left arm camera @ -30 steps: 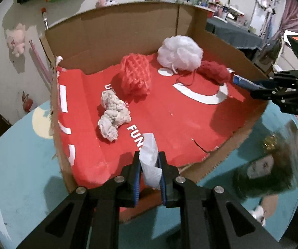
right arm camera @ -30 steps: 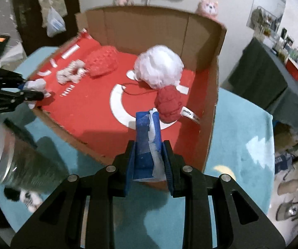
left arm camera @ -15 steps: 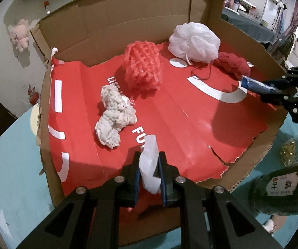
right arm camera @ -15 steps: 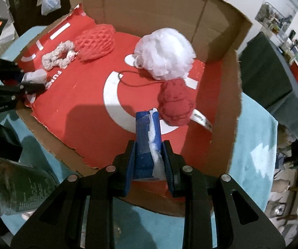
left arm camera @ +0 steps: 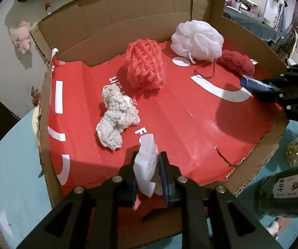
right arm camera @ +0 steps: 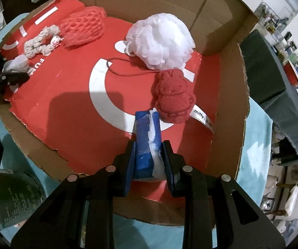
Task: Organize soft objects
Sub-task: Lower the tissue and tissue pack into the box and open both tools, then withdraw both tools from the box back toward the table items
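Two grippers reach over the near edge of an open cardboard box (left arm camera: 128,20) whose floor is lined with red printed card (left arm camera: 190,120). The left gripper (left arm camera: 148,167) has its jaws pressed against a crumpled white packet (left arm camera: 147,164), which stands up between the blue pads just above the box's front lip. The right gripper (right arm camera: 149,155) has its jaws clamped on a blue tissue pack (right arm camera: 145,137) with white tissue spilling from its top; the pack points into the box, its far end close beside a red knitted toy (right arm camera: 172,99).

Inside the box lie four soft things. A white mesh bath pouf (left arm camera: 196,39) sits toward the far right corner, with the red knitted toy (left arm camera: 237,62) touching it on the near side; a dark cord (right arm camera: 128,71) loops from the toy across the red floor, and a white label lies by the toy near the right wall. A red foam net sleeve (left arm camera: 145,66) rests near the back wall in the middle. In front of it and to the left, a cream crocheted piece (left arm camera: 116,118) lies on the printed lettering, not far from the packet in the left gripper.

The box rests on a light blue worktop (left arm camera: 14,176). A dark green jar (left arm camera: 286,191) with a white label stands on it beside the torn front right corner of the box. A pink plush (left arm camera: 21,38) hangs on the wall behind.
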`<state>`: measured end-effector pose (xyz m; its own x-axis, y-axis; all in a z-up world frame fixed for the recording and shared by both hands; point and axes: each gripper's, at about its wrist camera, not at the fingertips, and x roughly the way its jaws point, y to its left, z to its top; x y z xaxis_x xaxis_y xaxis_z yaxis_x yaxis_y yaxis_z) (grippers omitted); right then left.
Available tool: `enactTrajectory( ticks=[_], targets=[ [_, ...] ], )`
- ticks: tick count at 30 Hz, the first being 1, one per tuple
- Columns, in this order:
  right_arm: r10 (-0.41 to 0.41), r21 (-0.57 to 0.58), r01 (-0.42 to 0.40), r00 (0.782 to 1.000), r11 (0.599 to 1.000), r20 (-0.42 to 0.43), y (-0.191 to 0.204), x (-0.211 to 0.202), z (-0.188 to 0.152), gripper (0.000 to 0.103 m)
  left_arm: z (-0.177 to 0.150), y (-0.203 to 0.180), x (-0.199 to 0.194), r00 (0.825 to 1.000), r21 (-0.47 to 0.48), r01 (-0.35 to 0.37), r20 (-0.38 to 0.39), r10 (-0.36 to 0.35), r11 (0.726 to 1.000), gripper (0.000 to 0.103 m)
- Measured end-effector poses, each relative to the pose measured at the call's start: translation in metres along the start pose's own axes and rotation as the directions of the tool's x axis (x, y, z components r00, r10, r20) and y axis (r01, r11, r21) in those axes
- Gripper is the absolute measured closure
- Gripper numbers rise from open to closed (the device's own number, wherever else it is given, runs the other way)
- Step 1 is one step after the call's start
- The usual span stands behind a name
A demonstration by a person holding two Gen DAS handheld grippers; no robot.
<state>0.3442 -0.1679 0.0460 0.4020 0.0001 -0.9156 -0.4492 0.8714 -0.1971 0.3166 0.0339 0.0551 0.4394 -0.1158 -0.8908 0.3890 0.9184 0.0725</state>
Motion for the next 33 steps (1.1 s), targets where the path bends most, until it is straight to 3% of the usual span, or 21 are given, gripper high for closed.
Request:
enactTrajectory(
  ticks=[7,19,21,23,24,28,33],
  targets=[
    [-0.02,-0.016,0.02,1.0,1.0,-0.009,0.005,0.002,0.003,0.077,0.0,-0.001,0.001,1.0,-0.001,0.002,0.001,-0.002,1.0,0.079],
    [0.024,0.02,-0.023,1.0,1.0,-0.007,0.001,-0.001,-0.001,0.076,-0.004,-0.008,-0.01,0.999,0.011,0.011,0.036,-0.011,1.0,0.055],
    [0.036,0.019,-0.036,0.999,0.999,-0.006,0.002,-0.004,-0.002,0.072,-0.004,-0.009,-0.015,0.999,0.012,0.011,0.047,-0.012,1.0,0.05],
    [0.055,0.019,-0.055,0.998,0.998,0.001,0.004,-0.007,-0.003,0.058,-0.005,-0.009,-0.02,0.998,0.006,0.008,0.063,-0.008,1.0,0.047],
    [0.063,0.019,-0.064,0.998,0.998,0.007,0.005,-0.009,-0.003,0.056,-0.005,-0.009,-0.024,0.997,0.0,0.006,0.072,-0.006,1.0,0.046],
    [0.011,0.021,-0.012,0.998,1.0,0.055,0.01,-0.027,-0.006,0.038,-0.01,-0.008,-0.041,0.993,-0.026,-0.001,0.114,0.004,1.0,0.036],
    [-0.022,0.094,0.011,0.993,0.996,0.118,-0.001,-0.064,-0.013,0.036,-0.02,-0.011,-0.083,0.976,-0.062,-0.008,0.217,0.022,0.998,0.019]
  ],
)
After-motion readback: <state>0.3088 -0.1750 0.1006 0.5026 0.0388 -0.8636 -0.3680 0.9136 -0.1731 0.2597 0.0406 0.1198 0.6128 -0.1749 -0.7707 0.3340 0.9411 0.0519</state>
